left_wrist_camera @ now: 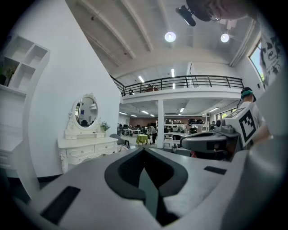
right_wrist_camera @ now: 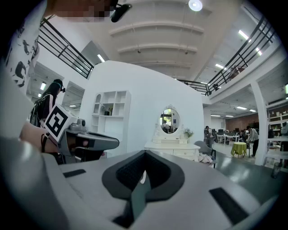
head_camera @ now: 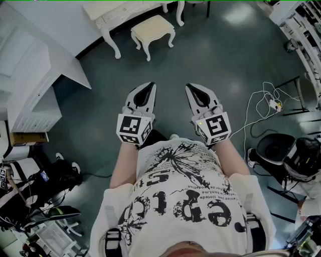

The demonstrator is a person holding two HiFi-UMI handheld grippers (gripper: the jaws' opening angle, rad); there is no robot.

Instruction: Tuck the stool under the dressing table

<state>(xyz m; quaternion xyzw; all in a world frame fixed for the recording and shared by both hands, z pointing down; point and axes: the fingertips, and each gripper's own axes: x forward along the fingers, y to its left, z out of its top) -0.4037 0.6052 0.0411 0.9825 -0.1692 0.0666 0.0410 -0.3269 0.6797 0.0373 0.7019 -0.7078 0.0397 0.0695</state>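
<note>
The cream-topped white stool (head_camera: 153, 30) stands on the grey floor in front of the white dressing table (head_camera: 123, 12), far ahead at the top of the head view. My left gripper (head_camera: 148, 89) and right gripper (head_camera: 192, 89) are held side by side at waist height, well short of the stool, both shut on nothing. The left gripper view shows the dressing table (left_wrist_camera: 87, 150) with its oval mirror (left_wrist_camera: 86, 112) off to the left. In the right gripper view the dressing table (right_wrist_camera: 173, 147) lies straight ahead. Neither gripper view shows the stool.
A white stepped shelf unit (head_camera: 35, 75) lines the left side. White cables (head_camera: 261, 105) and a black round stand base (head_camera: 276, 148) lie on the right, beside another person (head_camera: 306, 160). Bags and gear (head_camera: 45, 175) crowd the lower left. Grey floor runs between me and the stool.
</note>
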